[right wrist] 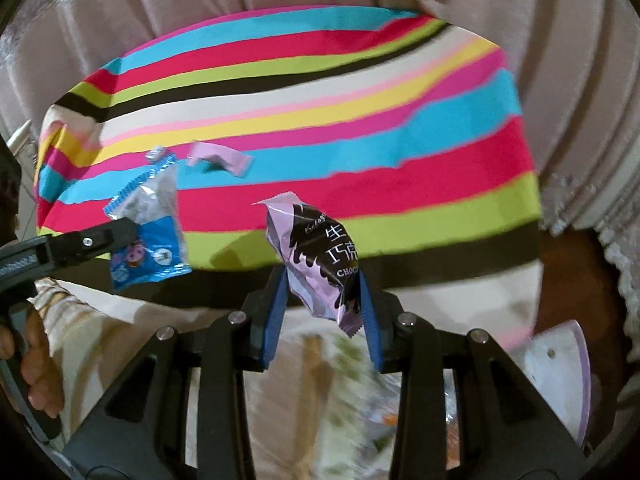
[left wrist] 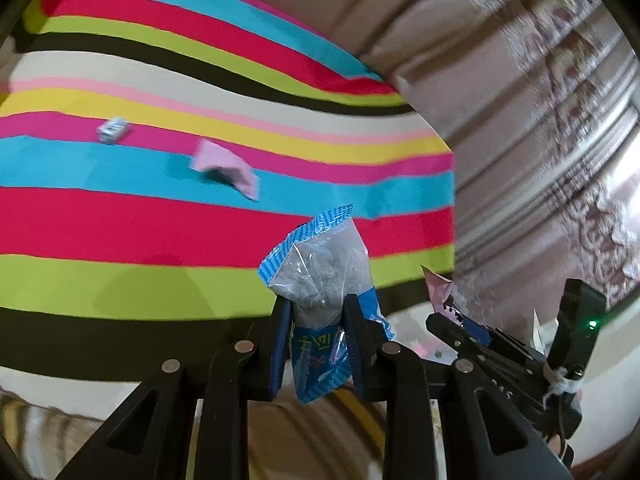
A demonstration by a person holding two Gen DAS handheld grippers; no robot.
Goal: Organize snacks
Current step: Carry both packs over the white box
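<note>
1. Striped cloth in bright bands covered the table [right wrist: 400, 208] in front of me, with pale curtains hanging behind it, and that was the ground I had to work over.
2. At my left fingers [left wrist: 316, 320] the blue pads were clamped on the lower half of the blue-and-clear snack packet [left wrist: 320, 276], its crimped top standing up above them; I judged the hold sound because the pads pinched the wrapper itself, and I meant to keep that squeeze even rather than crush what was inside.
3. At my right fingers [right wrist: 322, 304] the pads were closed on the lilac chocolate packet [right wrist: 316, 260], which sat slanted between them with its lower corner poking out below; that tilt looked like the weak point, so a slow, level carry seemed wise.
4. Both packets hung clear of the cloth, near the table's front edge, and my two tools were close side by side, so I judged I should keep them apart to stop the wrappers snagging.
5. Farther out on the cloth lay a folded pink wrapper [right wrist: 220, 160] and, beside it, a small pale sweet [left wrist: 113, 129], both untouched and still to be gathered.
6. Low at my right a lilac container [right wrist: 560, 368] showed at the rim of the view; I could not tell for sure that it was where the snacks belonged.
</note>
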